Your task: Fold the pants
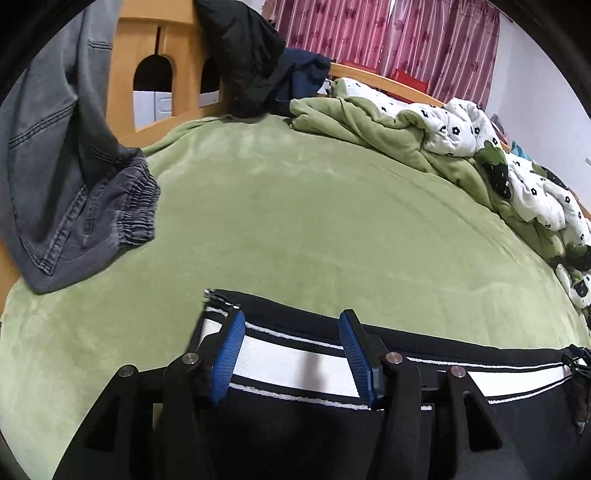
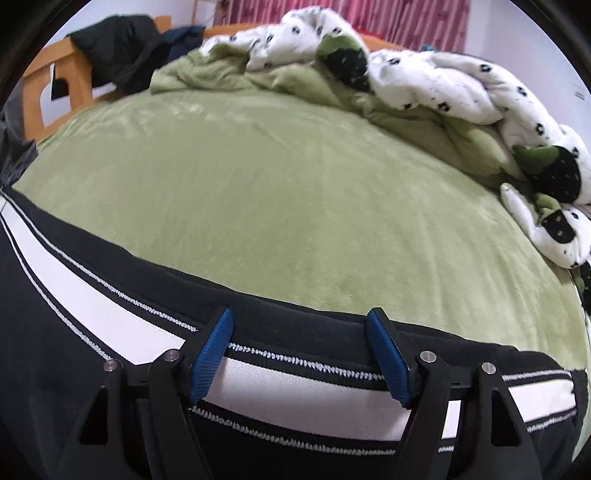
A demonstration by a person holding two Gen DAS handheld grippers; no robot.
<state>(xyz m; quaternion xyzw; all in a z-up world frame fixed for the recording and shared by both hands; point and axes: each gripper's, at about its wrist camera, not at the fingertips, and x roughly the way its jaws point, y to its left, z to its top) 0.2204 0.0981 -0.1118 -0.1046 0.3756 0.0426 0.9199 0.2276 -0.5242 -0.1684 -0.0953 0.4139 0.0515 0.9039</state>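
Black pants with a broad white side stripe (image 1: pixel 288 363) lie flat along the near edge of a green bed cover (image 1: pixel 295 221). In the left wrist view the stripe's frayed end sits just left of the fingers. My left gripper (image 1: pixel 291 319) hovers over the stripe, its blue pads apart and nothing pinched between them. In the right wrist view the same pants (image 2: pixel 92 295) run from the left edge to the lower right. My right gripper (image 2: pixel 301 315) stands open over the striped edge, with fabric visible between its pads but not clamped.
Grey jeans (image 1: pixel 55 166) hang at the left beside a wooden bed frame (image 1: pixel 184 48). A black garment (image 1: pixel 243 55) drapes over the frame. A rumpled green and white flowered quilt (image 1: pixel 461 129) (image 2: pixel 424 85) lines the far right side. Pink curtains (image 1: pixel 388 33) hang behind.
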